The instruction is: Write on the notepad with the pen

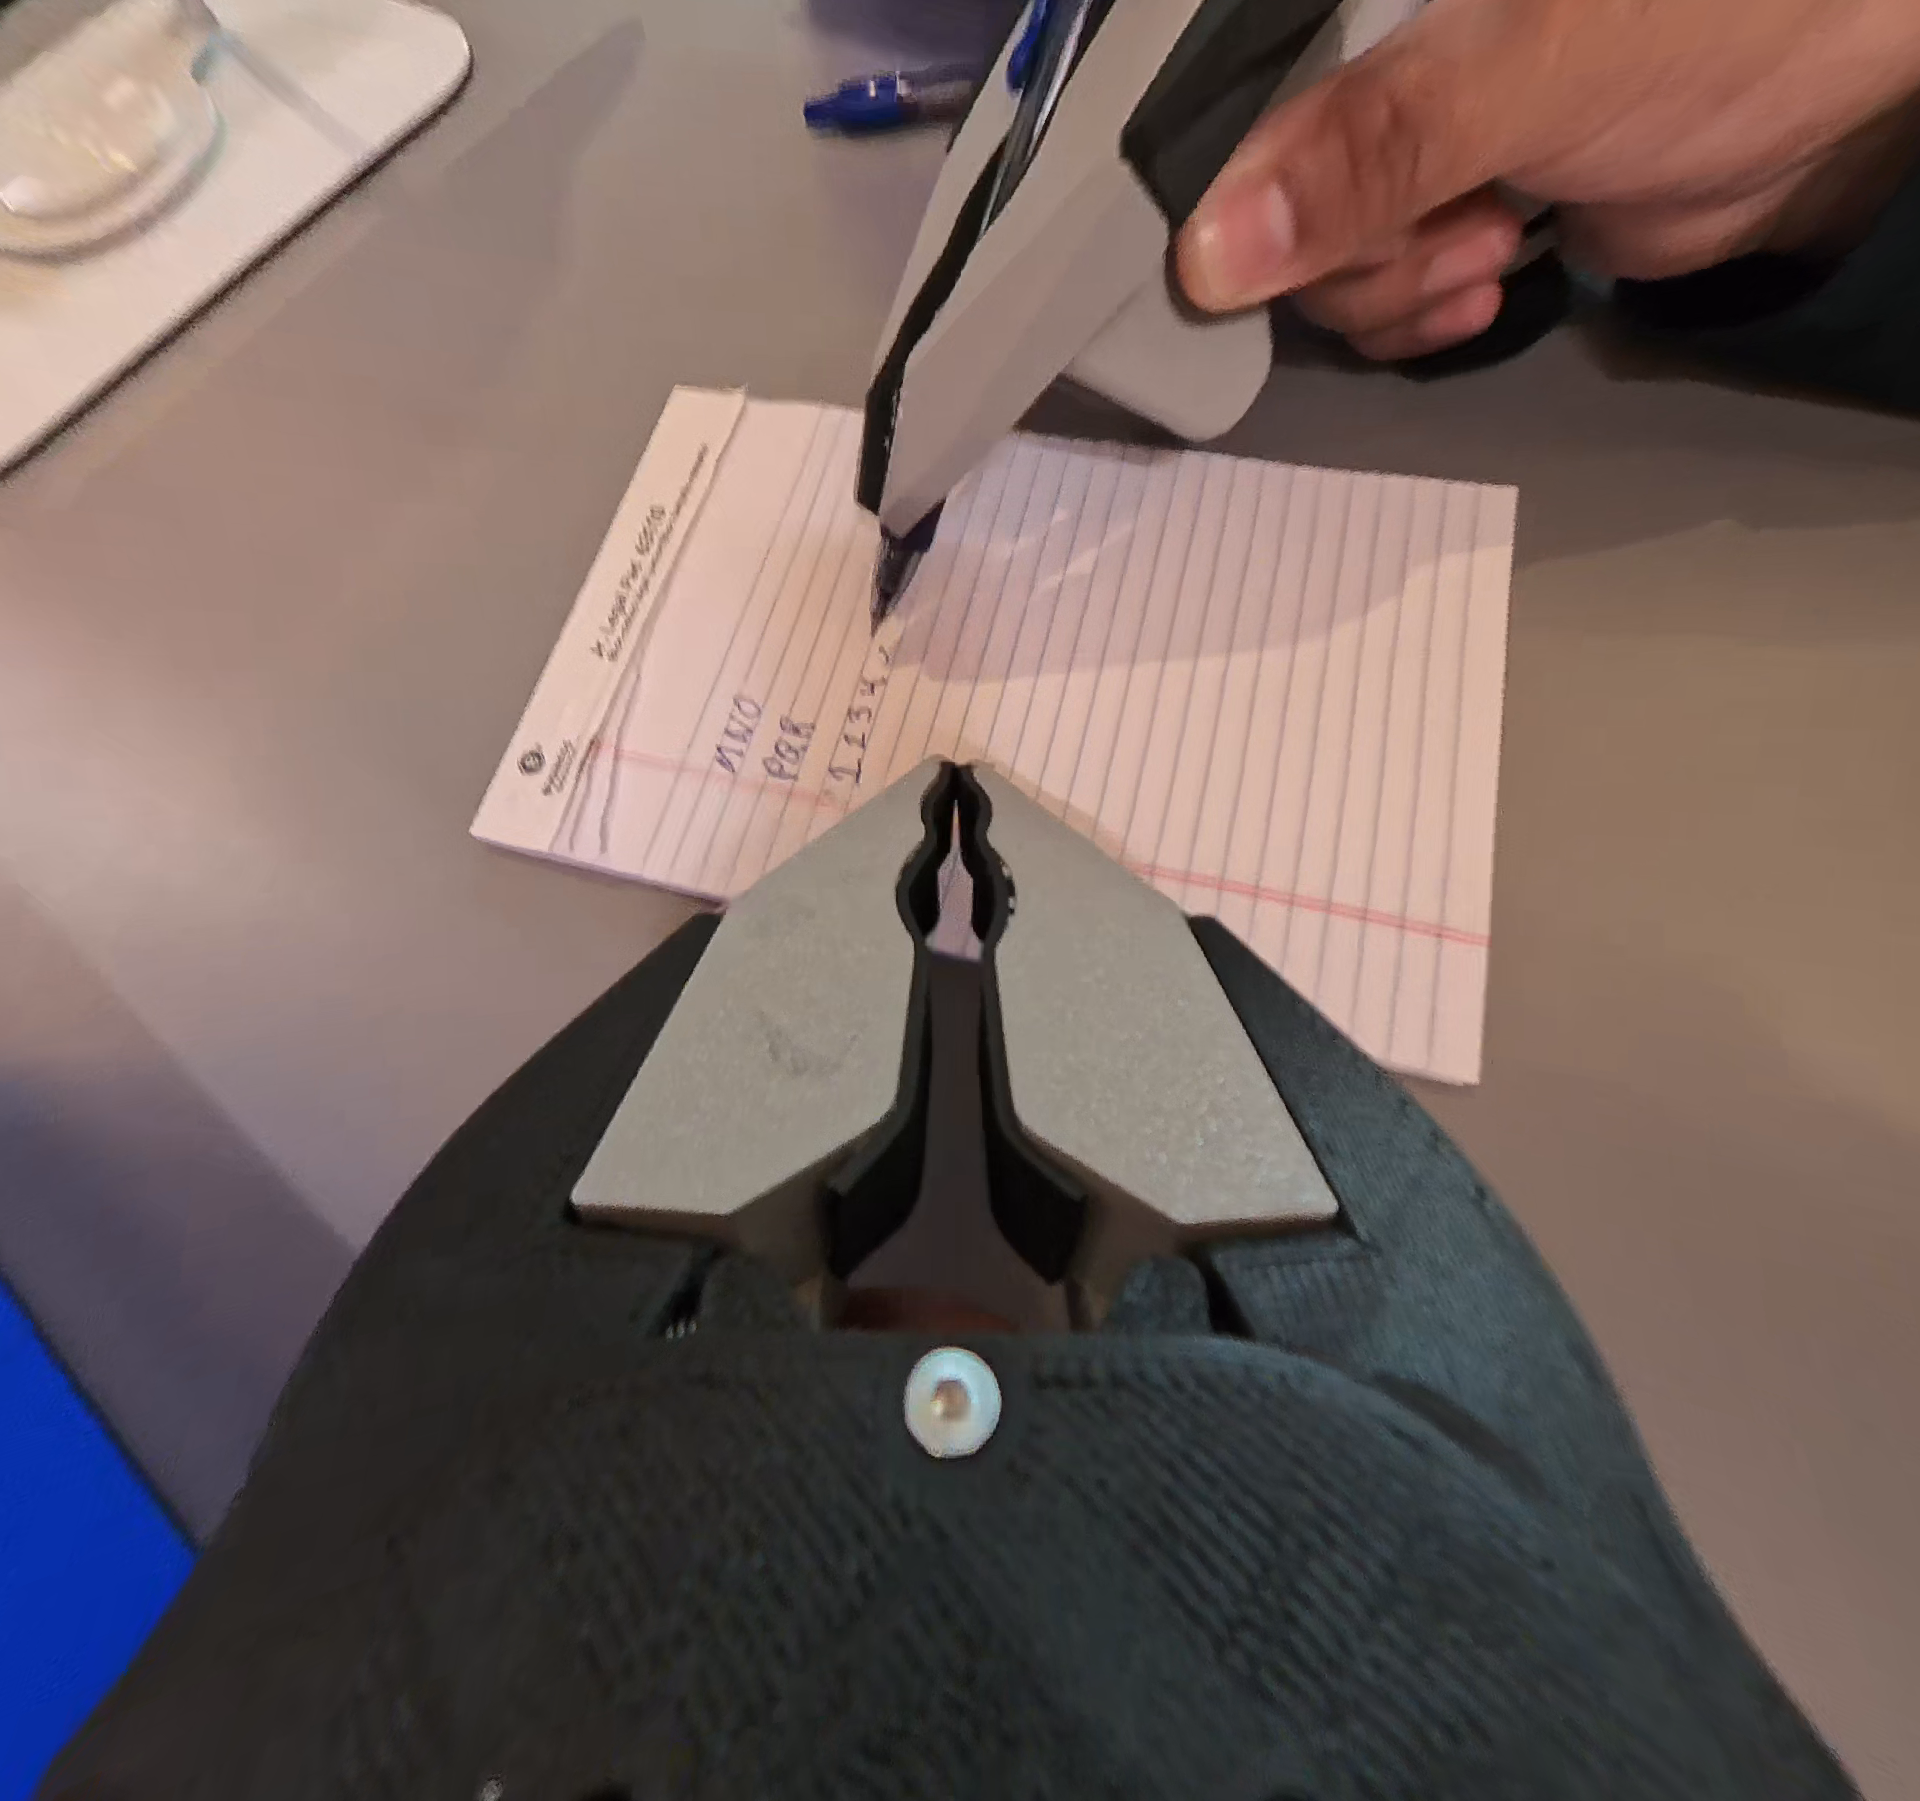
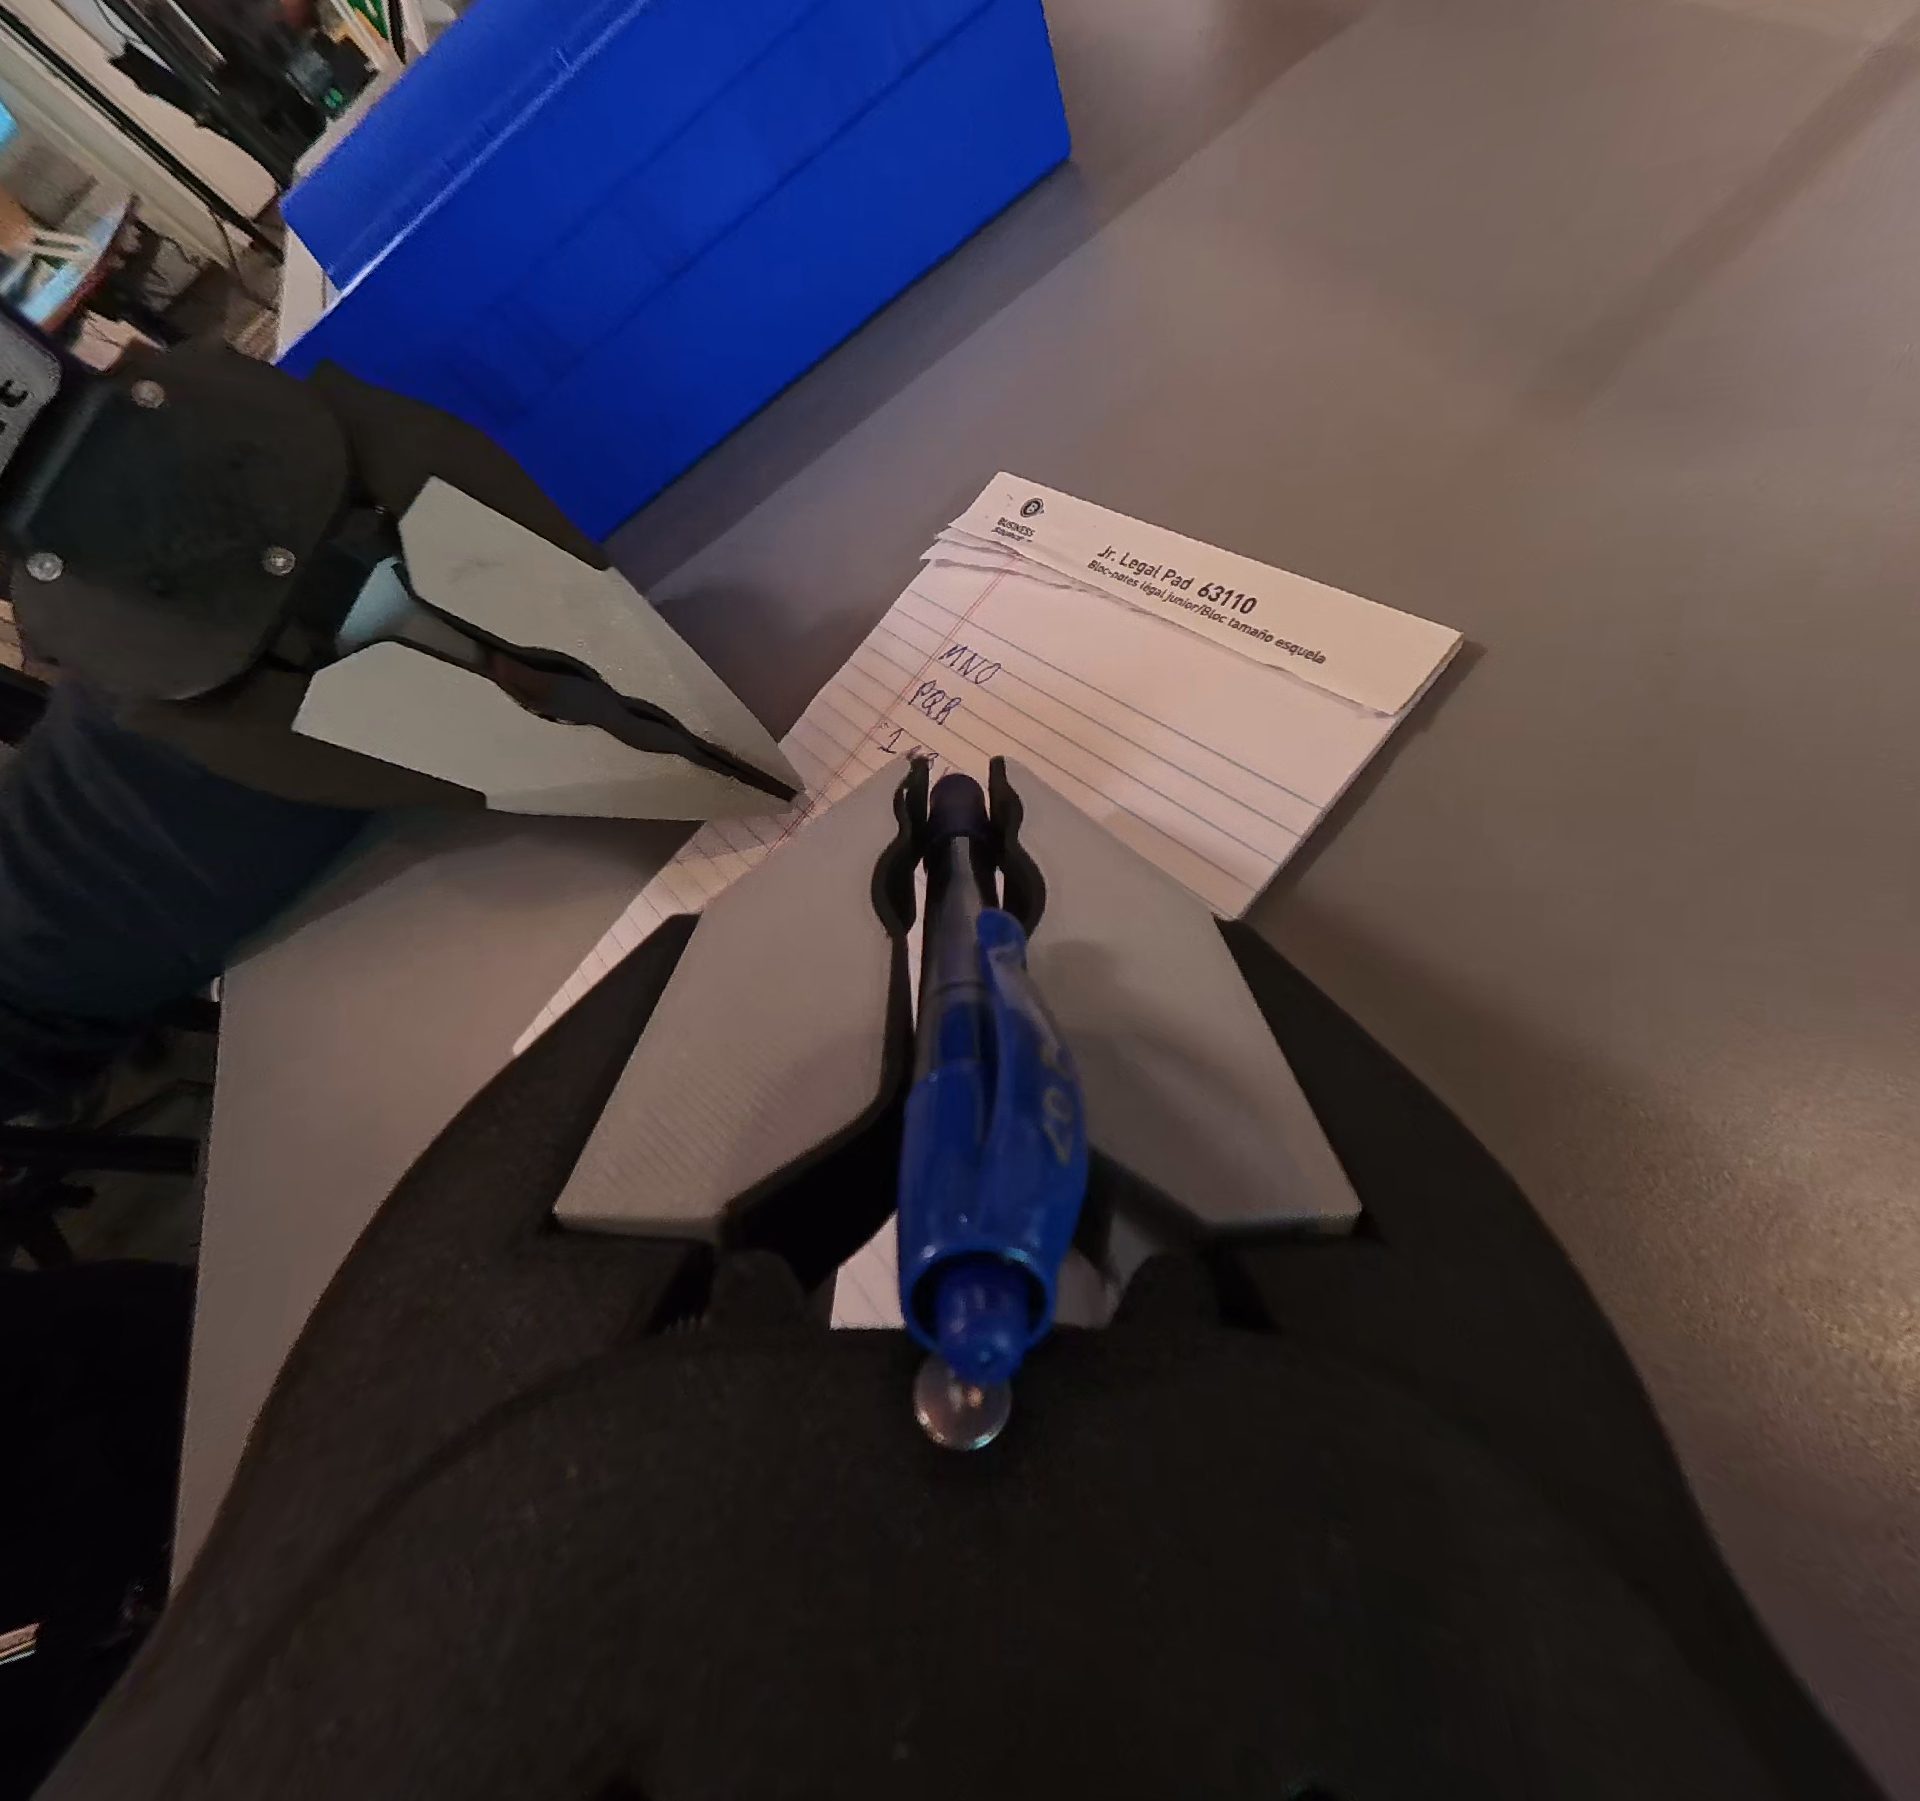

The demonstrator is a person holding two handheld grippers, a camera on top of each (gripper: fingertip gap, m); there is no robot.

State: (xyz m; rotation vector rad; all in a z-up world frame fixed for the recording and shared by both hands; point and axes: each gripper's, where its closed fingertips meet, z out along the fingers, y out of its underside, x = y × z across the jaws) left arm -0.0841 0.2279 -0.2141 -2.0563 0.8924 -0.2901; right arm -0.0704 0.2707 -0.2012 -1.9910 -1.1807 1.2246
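Observation:
A white lined notepad (image 1: pixel 1195 712) lies flat on the grey table, with three short lines of blue handwriting near its top margin; it also shows in the right wrist view (image 2: pixel 1143 733). My right gripper (image 2: pixel 954 775) is shut on a blue pen (image 2: pixel 987 1055), which runs along its fingers. In the left wrist view the right gripper (image 1: pixel 899 504) slants down from the upper right and the pen tip (image 1: pixel 885 598) touches the paper at the end of the third line. My left gripper (image 1: pixel 958 775) is shut and empty, its tips on the notepad's near edge.
A blue bin (image 2: pixel 675 151) stands at the table's far side. A blue pen cap (image 1: pixel 883 97) lies on the table beyond the pad. A clear glass (image 1: pixel 104 120) stands on a white mat (image 1: pixel 343 68) at the upper left. A person's hand (image 1: pixel 1558 110) holds the right gripper. Left tips to right tips: about 5 centimetres. My left tips are about 20 centimetres from the blue pen cap (image 1: pixel 883 97), my right tips only 15 centimetres.

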